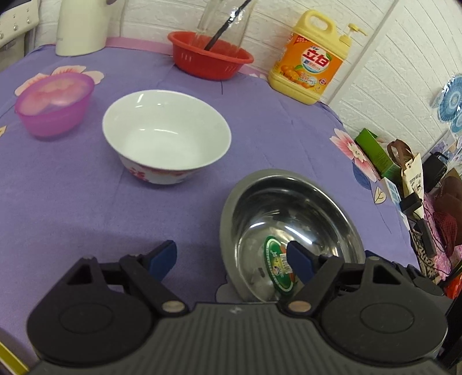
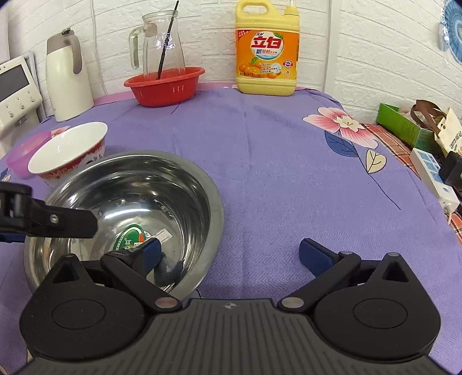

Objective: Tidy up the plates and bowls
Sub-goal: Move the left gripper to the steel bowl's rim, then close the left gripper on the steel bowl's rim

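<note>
Top of the glass jug (image 1: 222, 20) cut off by the left wrist view's upper edge, likewise the upper part of the white flask (image 1: 82, 27). Near rim of the steel bowl (image 1: 288, 230) hidden behind the left gripper (image 1: 231, 259) body; sticker (image 1: 278, 265) on its bottom partly covered by a blue pad, print too small to read. In the right wrist view, near edge of the steel bowl lost behind the right gripper (image 2: 229, 253); pink bowl (image 2: 26, 157) mostly tucked behind the white bowl (image 2: 68, 150). White appliance (image 2: 16, 95) sliced by the left edge. Clutter (image 1: 418, 187) beyond the table's right side blurred, hard to sort out
</note>
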Tool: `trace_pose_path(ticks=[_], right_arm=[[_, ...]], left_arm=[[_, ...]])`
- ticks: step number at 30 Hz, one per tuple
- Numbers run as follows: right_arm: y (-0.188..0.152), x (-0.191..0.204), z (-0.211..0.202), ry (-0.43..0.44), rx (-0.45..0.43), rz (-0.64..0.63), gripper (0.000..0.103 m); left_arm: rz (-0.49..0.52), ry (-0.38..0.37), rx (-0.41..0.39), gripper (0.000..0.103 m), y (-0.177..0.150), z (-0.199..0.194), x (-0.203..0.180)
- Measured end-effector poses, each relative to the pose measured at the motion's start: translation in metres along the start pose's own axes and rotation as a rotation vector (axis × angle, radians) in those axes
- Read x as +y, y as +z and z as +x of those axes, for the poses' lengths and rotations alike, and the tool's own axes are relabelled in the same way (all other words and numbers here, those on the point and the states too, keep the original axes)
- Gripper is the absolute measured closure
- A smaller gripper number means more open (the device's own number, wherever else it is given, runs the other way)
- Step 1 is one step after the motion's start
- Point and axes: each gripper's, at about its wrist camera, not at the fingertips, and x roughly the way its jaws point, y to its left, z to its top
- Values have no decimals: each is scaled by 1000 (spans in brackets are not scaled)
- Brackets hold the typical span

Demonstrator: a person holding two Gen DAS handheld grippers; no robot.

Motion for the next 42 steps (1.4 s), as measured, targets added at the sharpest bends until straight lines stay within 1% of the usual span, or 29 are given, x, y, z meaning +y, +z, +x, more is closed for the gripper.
trace_pose_path(ticks=[2,5,9,14,23,26,27,28,29,30,32,36,42], right_arm=[[3,1,0,-3,18,10,0],[2,-1,-4,55,1,57,0],[1,1,-5,88,-14,78,0],[0,4,-5,89,-22,63,0],[-1,9,-5,81,-29,36,0],[-2,12,-5,80,-33,8,0],[-3,15,-5,77,-34,-12,0],[-4,20,-7,74,-38,-38,0],[-4,23,-8,82,-41,-50,0],[-3,25,-11,97,-40,-52,0],[-4,31,-17,112,-33,-61,6],[-11,36,-38,129,-42,-37,8],[-31,58,-88,146,-76,-76,8]], left_arm=[[10,3,-10,23,0,2,-2],[18,12,-20,24,2,5,-4],[21,19,-36,24,1,7,-5],[54,45,-53,24,-2,9,-12],[84,65,-67,24,-5,12,-18],[117,59,-73,30,-7,12,-20],[135,46,-74,46,-8,13,-21],[159,44,-73,53,-9,12,-24],[178,30,-63,59,-11,12,-26],[186,18,-55,66,-12,10,-27],[176,10,-41,68,-14,2,-26],[199,-11,-49,69,-26,-28,-22],[248,-16,-63,69,-57,-80,-18]])
